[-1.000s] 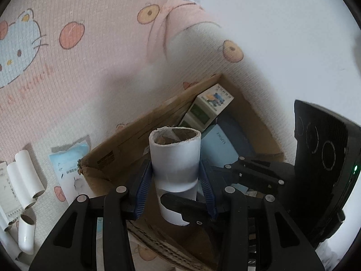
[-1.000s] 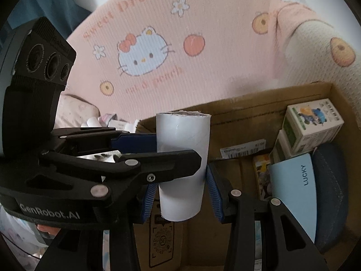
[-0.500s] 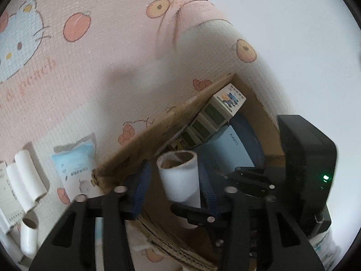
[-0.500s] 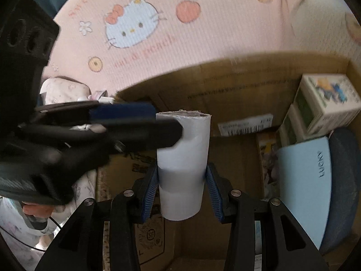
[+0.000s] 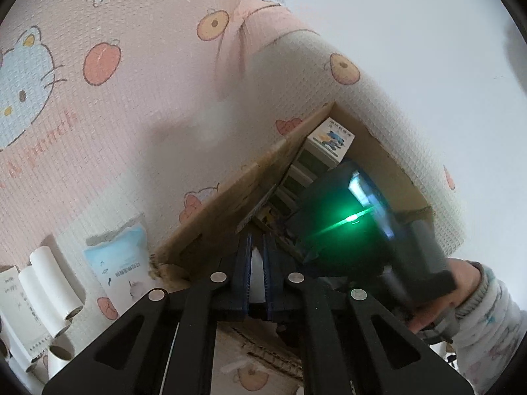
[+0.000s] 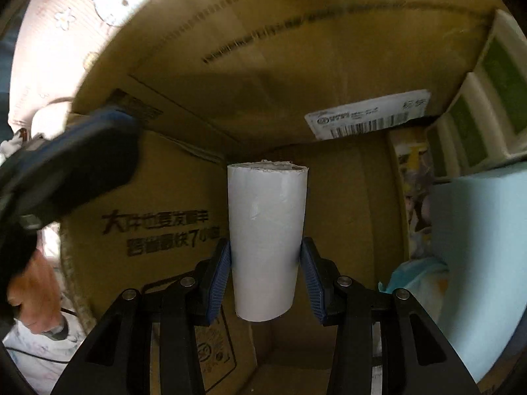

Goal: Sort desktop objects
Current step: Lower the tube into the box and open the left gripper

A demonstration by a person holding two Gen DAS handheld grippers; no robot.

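Note:
My right gripper (image 6: 266, 253) is shut on a white cardboard tube (image 6: 266, 217), which stands upright between the blue pads. It hangs deep inside the brown cardboard box (image 6: 263, 72), close to the far wall. My left gripper (image 5: 258, 247) hovers over the near rim of the box (image 5: 230, 204) with its jaws shut and nothing held; only a thin white sliver shows through the slit. In the left wrist view the right gripper's black housing (image 5: 355, 223) with a green light covers much of the box. The left gripper appears blurred in the right wrist view (image 6: 66, 164).
Small printed cartons (image 5: 329, 141) and a light blue case (image 6: 477, 247) fill the right side of the box. Outside it, on the pink cartoon-cat cloth (image 5: 115, 98), lie several white tubes (image 5: 49, 279) and a blue-white packet (image 5: 122, 270). A person's sleeve (image 5: 484, 312) is at right.
The left jaws came off the tube and closed. The right gripper carried the tube down into the box.

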